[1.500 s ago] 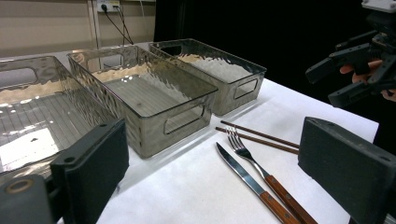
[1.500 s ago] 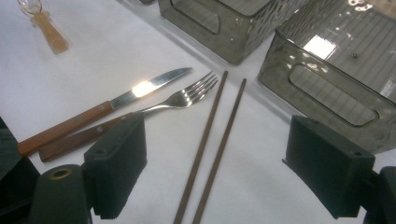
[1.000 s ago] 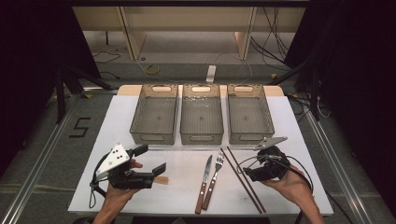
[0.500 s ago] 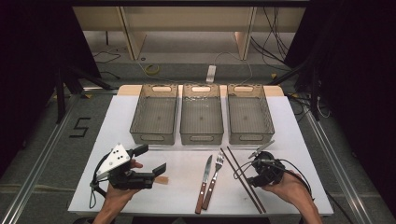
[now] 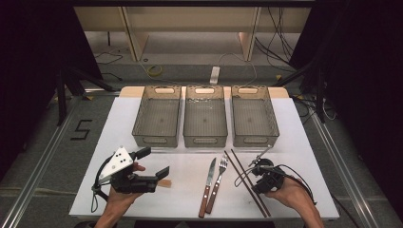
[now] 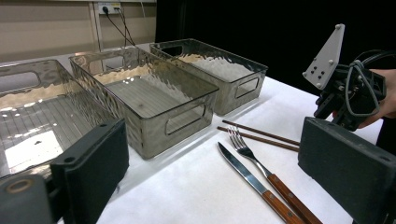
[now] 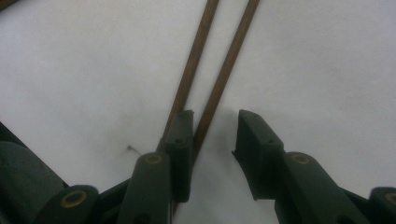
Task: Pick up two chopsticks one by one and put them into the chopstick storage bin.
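We are closing on the two thin dark-brown wooden chopsticks (image 7: 212,70), which lie side by side on the white table top (image 5: 294,137), just right of the wooden-handled fork (image 5: 218,183) and knife (image 5: 207,185) and in front of the three clear ribbed plastic bins (image 5: 205,121). Our right gripper (image 7: 212,130) has just been narrowing its jaws but is not yet pinching: one stick lies in the gap, the other under the left pad, so we should shift to straddle both sticks before squeezing. Our left gripper (image 6: 210,163), well left of the chopsticks, hangs spread and empty.
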Motion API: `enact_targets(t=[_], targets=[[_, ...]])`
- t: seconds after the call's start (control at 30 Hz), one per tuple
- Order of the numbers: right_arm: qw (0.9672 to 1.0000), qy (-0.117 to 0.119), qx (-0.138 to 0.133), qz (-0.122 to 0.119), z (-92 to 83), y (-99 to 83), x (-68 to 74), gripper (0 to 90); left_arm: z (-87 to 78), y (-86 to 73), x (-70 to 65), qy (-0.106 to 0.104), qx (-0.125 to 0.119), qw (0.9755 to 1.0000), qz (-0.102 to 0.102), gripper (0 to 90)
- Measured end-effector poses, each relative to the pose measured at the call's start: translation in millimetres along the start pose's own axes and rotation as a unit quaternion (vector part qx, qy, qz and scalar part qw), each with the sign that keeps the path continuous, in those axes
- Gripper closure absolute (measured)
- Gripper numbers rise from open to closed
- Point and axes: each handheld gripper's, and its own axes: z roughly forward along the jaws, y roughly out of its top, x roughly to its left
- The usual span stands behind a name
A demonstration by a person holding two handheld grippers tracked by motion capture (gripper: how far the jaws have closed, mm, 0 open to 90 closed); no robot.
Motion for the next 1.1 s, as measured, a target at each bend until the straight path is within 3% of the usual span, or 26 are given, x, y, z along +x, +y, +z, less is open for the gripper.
enact_targets(t=[0.37,0.8,1.1], targets=[[0.9998,0.014,0.012,0.002,1.5,2.6,1.4,74.9,0.1,0.0,-0.6,0.001,0.000,1.0000,0.001,8.0],[0.9997,0.000,0.026,0.000,5.3,4.1,1.2,82.1,-0.1,0.1,-0.9,0.001,-0.001,1.0000,0.002,8.0],[0.9991,-0.004,0.037,0.019,5.8,7.4,1.0,84.6,0.0,0.0,-0.9,0.002,0.000,1.0000,0.003,8.0]])
